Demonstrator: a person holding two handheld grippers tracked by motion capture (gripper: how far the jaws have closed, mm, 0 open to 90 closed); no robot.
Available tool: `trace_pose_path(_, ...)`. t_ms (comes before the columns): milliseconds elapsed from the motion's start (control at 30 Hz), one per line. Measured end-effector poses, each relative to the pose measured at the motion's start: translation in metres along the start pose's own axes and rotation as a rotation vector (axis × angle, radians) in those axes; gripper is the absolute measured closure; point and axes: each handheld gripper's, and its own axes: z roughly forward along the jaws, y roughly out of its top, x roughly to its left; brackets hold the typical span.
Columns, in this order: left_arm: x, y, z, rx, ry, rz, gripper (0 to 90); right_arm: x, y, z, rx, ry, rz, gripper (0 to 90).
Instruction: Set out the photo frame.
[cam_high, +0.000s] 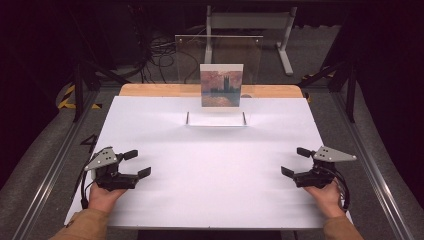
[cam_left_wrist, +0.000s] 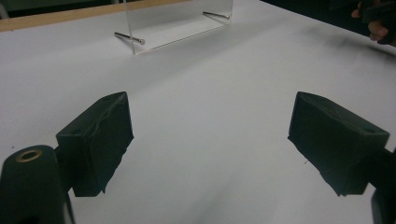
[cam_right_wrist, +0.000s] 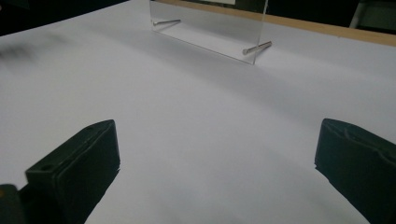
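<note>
A clear acrylic frame stands upright at the far middle of the white table, on two metal pins, and holds a small painting print. My left gripper rests open near the front left, nothing between its fingers. My right gripper rests open near the front right, also holding nothing. In the left gripper view the frame's lower part stands far ahead, and the left gripper points at bare table. In the right gripper view the frame stands far ahead of the right gripper.
A wooden strip runs along the table's far edge. Beyond it are a metal stand, cables on the floor and dark surroundings. Metal rails flank the table. The other hand shows at the top right of the left gripper view.
</note>
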Motion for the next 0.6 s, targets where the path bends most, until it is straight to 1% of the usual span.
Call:
trace_pose_path(33,0.0008,-0.0021,0.0021,0.002,-0.003,-0.001,13.6,0.0003,-0.0041,0.0022,0.001,0.001,0.010,0.3)
trace_pose_path(67,0.0008,-0.0021,0.0021,0.002,-0.003,-0.001,13.6,0.0003,-0.0041,0.0022,0.001,0.001,0.010,0.3)
trace_pose_path(100,0.0000,-0.0041,0.0039,-0.003,-0.003,-0.016,13.5,0.0017,-0.0105,0.0068,0.017,0.001,0.017,0.3)
trace_pose_path(167,0.0002,-0.0045,0.0046,-0.004,-0.003,-0.017,13.3,0.0028,-0.0121,0.0101,0.043,0.001,0.008,0.5)
trace_pose_path(233,0.0005,-0.0048,0.0053,0.000,-0.009,-0.015,13.3,0.0039,-0.0116,0.0104,0.040,-0.007,0.003,0.5)
trace_pose_path(267,0.0005,-0.0051,0.0060,-0.002,-0.010,-0.012,13.2,0.0043,-0.0118,0.0110,0.041,-0.009,0.009,0.5)
trace_pose_path(433,0.0006,-0.0057,0.0064,0.000,-0.015,-0.019,13.1,0.0044,-0.0117,0.0107,0.040,-0.015,0.006,0.5)
trace_pose_path(467,0.0010,-0.0057,0.0062,0.000,-0.012,-0.013,13.1,0.0043,-0.0116,0.0106,0.039,-0.015,0.005,0.5)
trace_pose_path(533,0.0009,-0.0058,0.0065,0.002,-0.015,-0.015,13.1,0.0045,-0.0115,0.0106,0.035,-0.017,0.002,0.4)
trace_pose_path(567,0.0016,-0.0056,0.0064,0.007,-0.014,-0.003,13.1,0.0047,-0.0115,0.0105,0.033,-0.018,0.002,0.4)
trace_pose_path(600,0.0006,-0.0059,0.0073,0.004,-0.014,-0.013,13.0,0.0049,-0.0114,0.0103,0.028,-0.018,0.001,0.4)
